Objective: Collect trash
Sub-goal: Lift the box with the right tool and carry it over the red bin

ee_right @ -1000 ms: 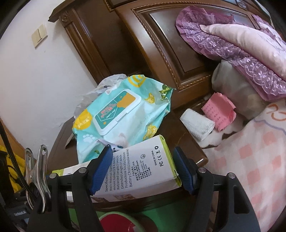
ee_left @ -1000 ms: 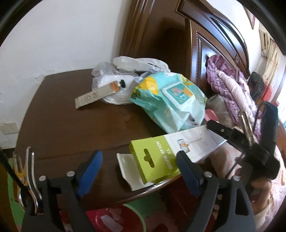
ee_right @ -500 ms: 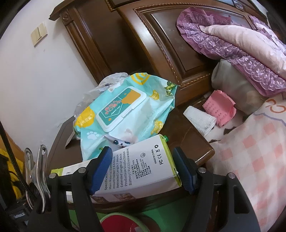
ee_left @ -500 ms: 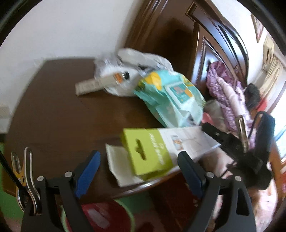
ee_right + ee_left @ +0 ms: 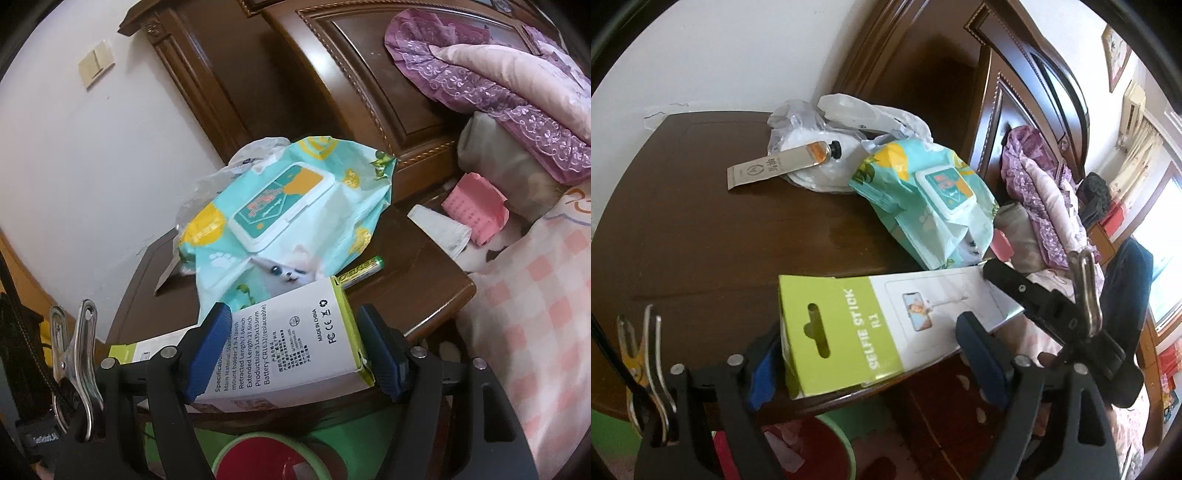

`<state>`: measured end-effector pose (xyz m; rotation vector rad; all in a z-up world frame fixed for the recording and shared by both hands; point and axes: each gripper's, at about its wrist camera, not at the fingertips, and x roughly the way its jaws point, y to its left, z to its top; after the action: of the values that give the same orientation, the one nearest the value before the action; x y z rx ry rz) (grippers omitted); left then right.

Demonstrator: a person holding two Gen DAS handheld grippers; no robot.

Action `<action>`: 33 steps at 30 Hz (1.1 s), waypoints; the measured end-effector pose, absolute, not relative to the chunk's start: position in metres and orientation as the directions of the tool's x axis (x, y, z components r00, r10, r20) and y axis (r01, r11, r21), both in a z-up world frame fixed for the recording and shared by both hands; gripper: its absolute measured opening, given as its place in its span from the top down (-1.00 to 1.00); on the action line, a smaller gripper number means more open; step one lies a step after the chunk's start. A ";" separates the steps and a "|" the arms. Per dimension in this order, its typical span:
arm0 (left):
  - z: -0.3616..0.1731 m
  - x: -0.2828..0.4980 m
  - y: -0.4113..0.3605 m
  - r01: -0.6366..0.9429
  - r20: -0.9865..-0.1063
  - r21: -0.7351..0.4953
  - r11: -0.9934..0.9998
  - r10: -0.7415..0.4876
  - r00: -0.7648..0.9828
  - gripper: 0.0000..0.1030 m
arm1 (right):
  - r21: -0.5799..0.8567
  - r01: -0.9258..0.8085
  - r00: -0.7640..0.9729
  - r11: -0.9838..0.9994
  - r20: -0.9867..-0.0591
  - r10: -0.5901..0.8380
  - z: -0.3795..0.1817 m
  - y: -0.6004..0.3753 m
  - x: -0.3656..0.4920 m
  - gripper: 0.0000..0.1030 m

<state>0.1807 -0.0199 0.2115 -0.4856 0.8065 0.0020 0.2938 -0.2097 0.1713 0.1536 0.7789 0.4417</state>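
Note:
A white and green selfie stick box (image 5: 879,325) lies across the front edge of the brown nightstand (image 5: 701,240). My right gripper (image 5: 293,312) is shut on the box's white end (image 5: 295,343), a blue pad on each side. One black finger (image 5: 1015,288) of it shows in the left wrist view. My left gripper (image 5: 866,332) straddles the green end and its jaws are closing. The left pad is half hidden behind the box, and the right pad stands just off its lower edge.
A wipes pack (image 5: 280,214), a tube (image 5: 783,166) and a crumpled plastic bag (image 5: 849,110) sit further back. A battery (image 5: 362,271), white tissue (image 5: 439,229) and pink paper (image 5: 476,206) lie near the bed. A red bin with a green rim (image 5: 266,458) stands below the nightstand's front edge.
The box has shifted left, in between the left gripper's fingers, and now covers the white paper that lay there. The right gripper kept hold of it, and a battery came into view behind it.

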 end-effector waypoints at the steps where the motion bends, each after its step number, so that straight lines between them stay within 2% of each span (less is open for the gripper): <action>1: 0.212 0.180 -0.020 -0.183 -0.694 -0.415 0.891 -0.179 0.697 -0.64 | 0.295 -0.324 0.627 0.899 -0.644 0.438 0.171 -0.209 0.292 -0.40; 8: 0.220 0.165 -0.014 -0.186 -0.697 -0.382 0.905 -0.150 0.701 -0.38 | 0.321 -0.303 0.626 0.897 -0.643 0.442 0.172 -0.205 0.277 -0.40; 18: 0.228 0.124 -0.002 -0.196 -0.700 -0.332 0.923 -0.102 0.707 -0.24 | 0.392 -0.292 0.603 0.872 -0.632 0.486 0.159 -0.197 0.236 -0.40; 33: 0.214 0.050 0.005 -0.190 -0.726 -0.211 0.959 -0.023 0.687 -0.22 | 0.522 -0.283 0.499 0.805 -0.637 0.588 0.107 -0.188 0.170 -0.41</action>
<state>0.0497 0.0052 0.2137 -0.2800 0.8107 0.0946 0.1703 -0.1879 0.1074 0.3741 0.9055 0.5423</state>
